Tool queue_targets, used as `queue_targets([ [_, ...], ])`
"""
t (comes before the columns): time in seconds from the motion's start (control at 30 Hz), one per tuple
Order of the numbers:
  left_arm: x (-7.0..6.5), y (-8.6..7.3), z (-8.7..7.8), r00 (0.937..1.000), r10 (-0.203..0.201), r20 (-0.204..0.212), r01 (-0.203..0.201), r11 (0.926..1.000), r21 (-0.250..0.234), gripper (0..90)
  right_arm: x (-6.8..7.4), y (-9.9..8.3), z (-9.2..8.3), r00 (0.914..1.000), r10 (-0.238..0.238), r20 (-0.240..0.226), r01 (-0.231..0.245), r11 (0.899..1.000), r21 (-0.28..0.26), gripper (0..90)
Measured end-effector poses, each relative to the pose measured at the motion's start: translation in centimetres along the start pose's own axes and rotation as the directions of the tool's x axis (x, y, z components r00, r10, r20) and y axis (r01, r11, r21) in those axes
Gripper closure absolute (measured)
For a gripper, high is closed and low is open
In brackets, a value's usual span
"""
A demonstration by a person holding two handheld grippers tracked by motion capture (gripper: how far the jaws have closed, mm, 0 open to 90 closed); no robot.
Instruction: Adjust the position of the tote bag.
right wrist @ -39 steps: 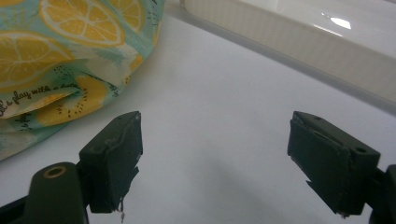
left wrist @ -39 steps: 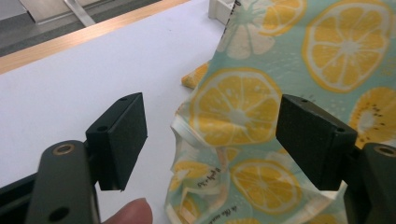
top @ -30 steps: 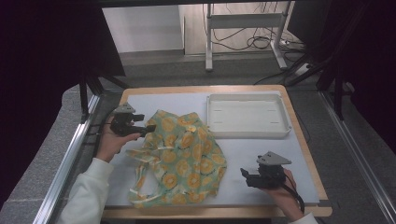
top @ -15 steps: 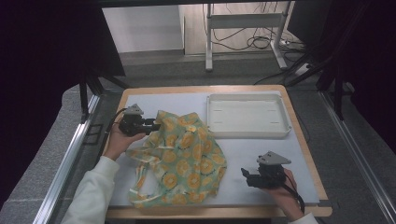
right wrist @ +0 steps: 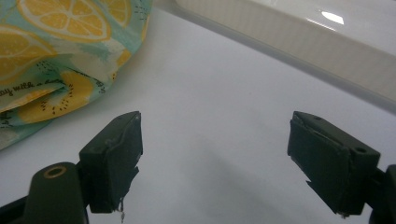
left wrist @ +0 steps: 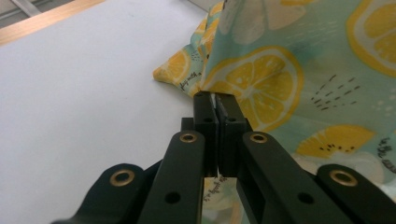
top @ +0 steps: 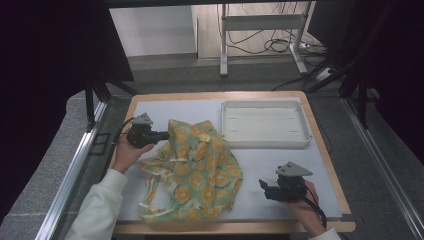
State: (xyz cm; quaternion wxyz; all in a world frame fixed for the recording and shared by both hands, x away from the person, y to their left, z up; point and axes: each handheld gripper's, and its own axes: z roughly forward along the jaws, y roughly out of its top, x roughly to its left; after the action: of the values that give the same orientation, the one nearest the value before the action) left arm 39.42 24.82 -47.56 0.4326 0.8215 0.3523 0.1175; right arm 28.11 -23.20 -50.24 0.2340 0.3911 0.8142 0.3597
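Mint-green cloth bag [top: 197, 167] spread across the pale lilac-white table mat [top: 165, 107], printed all over with orange-yellow citrus slices, cream patches and little black dashes and lettering, and that print shows crisp in the left gripper view [left wrist: 299, 70] and again in the right gripper view [right wrist: 60, 51]. Plain off-white plastic tray [top: 265, 127] with no pattern, light wood table edge [top: 320, 145] framing the mat. Both tools are black: the left gripper [top: 162, 134] with brass-coloured rivets and a grey plate on top, the right gripper [top: 261, 186] likewise black under grey, and a white sleeve [top: 100, 205] at the lower left.
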Motion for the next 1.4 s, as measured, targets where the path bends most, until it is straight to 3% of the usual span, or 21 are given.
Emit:
queue_targets([
  [0.4, -0.6, -1.2, -3.6, 0.9992, -0.026, -0.030, 0.025, 0.9989, -0.039, 90.0, 0.0, 0.0, -0.1, 1.0000, 0.003, 0.000, -0.003, 1.000, -0.003, 18.3],
  [0.53, -0.5, -1.1, -5.0, 0.9984, -0.055, -0.010, 0.054, 0.9943, -0.092, 90.0, 0.5, 0.2, -0.2, 0.9997, -0.012, -0.022, 0.012, 1.000, -0.023, 18.7],
  [0.73, -0.7, -1.0, -6.1, 0.9988, -0.046, -0.019, 0.043, 0.9933, -0.107, 90.0, 2.4, 1.1, -1.6, 0.9947, -0.047, -0.091, 0.038, 0.994, -0.100, 22.8],
  [0.8, -0.6, -1.1, -6.3, 0.9985, -0.049, -0.022, 0.046, 0.9930, -0.108, 90.0, 3.6, 1.7, -2.3, 0.9889, -0.074, -0.129, 0.058, 0.990, -0.126, 23.7],
  [0.87, -0.5, -1.2, -6.3, 0.9981, -0.059, -0.021, 0.056, 0.9921, -0.113, 90.0, 5.0, 2.5, -3.0, 0.9775, -0.116, -0.176, 0.089, 0.984, -0.156, 24.7],
  [0.9, -0.4, -1.2, -6.2, 0.9978, -0.063, -0.022, 0.060, 0.9917, -0.114, 90.0, 5.8, 3.0, -3.2, 0.9707, -0.132, -0.201, 0.098, 0.981, -0.170, 25.0],
  [0.93, -0.3, -1.3, -5.9, 0.9977, -0.064, -0.021, 0.062, 0.9924, -0.106, 90.0, 7.2, 4.0, -3.5, 0.9535, -0.174, -0.246, 0.126, 0.972, -0.197, 25.4],
  [1.0, -0.3, -1.3, -5.5, 0.9979, -0.060, -0.023, 0.058, 0.9942, -0.091, 90.0, 8.4, 5.0, -3.5, 0.9370, -0.194, -0.291, 0.135, 0.968, -0.210, 25.7],
  [1.03, -0.3, -1.3, -5.5, 0.9979, -0.060, -0.023, 0.058, 0.9942, -0.091, 90.0, 8.4, 5.0, -3.5, 0.9370, -0.194, -0.291, 0.135, 0.968, -0.210, 25.7],
  [1.07, -0.3, -1.4, -5.3, 0.9979, -0.061, -0.020, 0.059, 0.9946, -0.085, 90.0, 9.5, 5.7, -3.2, 0.9244, -0.218, -0.313, 0.153, 0.964, -0.218, 25.9],
  [1.1, -0.3, -1.4, -5.3, 0.9979, -0.061, -0.020, 0.059, 0.9946, -0.085, 90.0, 9.5, 5.7, -3.2, 0.9244, -0.218, -0.313, 0.153, 0.964, -0.218, 25.9],
  [1.13, -0.2, -1.4, -5.1, 0.9978, -0.064, -0.018, 0.062, 0.9946, -0.083, 90.0, 10.3, 6.2, -2.7, 0.9144, -0.239, -0.327, 0.174, 0.961, -0.216, 25.9],
  [1.4, -0.1, -1.5, -5.0, 0.9974, -0.070, -0.020, 0.068, 0.9943, -0.083, 90.0, 11.5, 6.8, -1.5, 0.9001, -0.244, -0.361, 0.178, 0.962, -0.205, 27.5],
])
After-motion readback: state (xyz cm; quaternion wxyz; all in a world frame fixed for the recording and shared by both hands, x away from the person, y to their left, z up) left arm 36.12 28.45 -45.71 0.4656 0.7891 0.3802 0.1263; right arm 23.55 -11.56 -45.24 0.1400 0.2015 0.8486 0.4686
